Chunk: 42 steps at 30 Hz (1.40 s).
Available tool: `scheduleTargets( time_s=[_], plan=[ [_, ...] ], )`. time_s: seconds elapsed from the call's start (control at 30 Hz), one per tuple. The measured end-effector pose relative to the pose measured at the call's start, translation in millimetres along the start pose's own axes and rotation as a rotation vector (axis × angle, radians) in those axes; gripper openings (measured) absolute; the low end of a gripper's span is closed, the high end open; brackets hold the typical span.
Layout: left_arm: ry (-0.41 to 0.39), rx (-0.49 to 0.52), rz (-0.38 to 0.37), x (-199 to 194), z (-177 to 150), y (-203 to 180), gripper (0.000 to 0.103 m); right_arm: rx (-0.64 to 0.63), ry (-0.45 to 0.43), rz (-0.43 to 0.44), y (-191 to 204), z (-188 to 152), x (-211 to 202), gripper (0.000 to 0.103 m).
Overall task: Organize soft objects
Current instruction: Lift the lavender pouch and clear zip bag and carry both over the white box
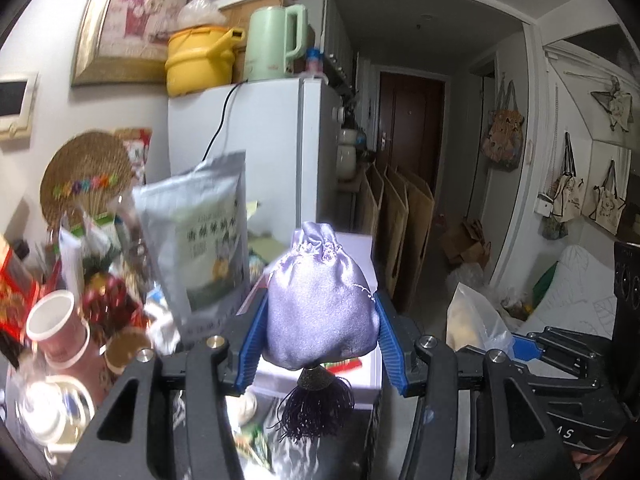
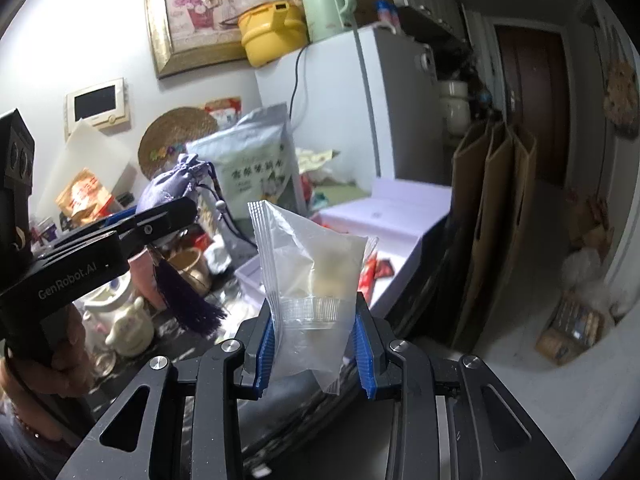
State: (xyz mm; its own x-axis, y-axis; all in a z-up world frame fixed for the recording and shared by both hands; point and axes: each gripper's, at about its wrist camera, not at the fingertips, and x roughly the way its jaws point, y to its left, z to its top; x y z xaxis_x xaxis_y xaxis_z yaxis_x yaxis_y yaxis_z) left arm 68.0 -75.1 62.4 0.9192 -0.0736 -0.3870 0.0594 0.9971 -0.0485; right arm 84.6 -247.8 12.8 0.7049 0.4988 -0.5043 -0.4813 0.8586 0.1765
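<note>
My left gripper (image 1: 322,312) is shut on a lilac satin drawstring pouch (image 1: 320,304) with a dark purple tassel (image 1: 316,408) hanging below, held in the air above the cluttered table. The pouch also shows in the right wrist view (image 2: 170,190), at the left, with its tassel (image 2: 186,300). My right gripper (image 2: 316,320) is shut on a clear plastic packet (image 2: 310,272) with a pale round thing inside, held upright above the table. That packet shows at the right of the left wrist view (image 1: 474,320).
A white open box (image 2: 396,216) lies on the table ahead, also in the left wrist view (image 1: 356,244). A silver food bag (image 1: 200,232), pink cup (image 1: 60,328), white teapot (image 2: 128,320) and snack packs crowd the left. A white fridge (image 1: 256,136) stands behind; cardboard sheets (image 2: 492,208) lean at right.
</note>
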Motion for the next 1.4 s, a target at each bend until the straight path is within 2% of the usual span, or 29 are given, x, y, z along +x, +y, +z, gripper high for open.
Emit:
scheduleTargets(
  time_s=[0.17,0.5,0.7,0.93,1.17,1.4],
  plan=[
    [-0.016,0.016,-0.021,24,22,-2,0.05,-0.024,-0.032,-0.013,-14,26,6,0.034],
    [-0.033,0.05,0.005,80,67,2,0.05,-0.056,-0.069,-0.021,-35,70,38,0.034],
    [-0.032,0.07,0.026,112,82,9,0.05,-0.078,-0.082,-0.016,-42,94,66,0.034],
    [0.035,0.079,0.033,158,77,18,0.05,-0.108,-0.06,0.0,-44,106,105,0.034],
    [0.122,0.084,0.055,202,58,25,0.05,-0.084,0.03,0.011,-60,104,151,0.034],
    [0.225,0.087,0.049,240,36,28,0.05,-0.08,0.103,-0.001,-71,95,181,0.034]
  ],
)
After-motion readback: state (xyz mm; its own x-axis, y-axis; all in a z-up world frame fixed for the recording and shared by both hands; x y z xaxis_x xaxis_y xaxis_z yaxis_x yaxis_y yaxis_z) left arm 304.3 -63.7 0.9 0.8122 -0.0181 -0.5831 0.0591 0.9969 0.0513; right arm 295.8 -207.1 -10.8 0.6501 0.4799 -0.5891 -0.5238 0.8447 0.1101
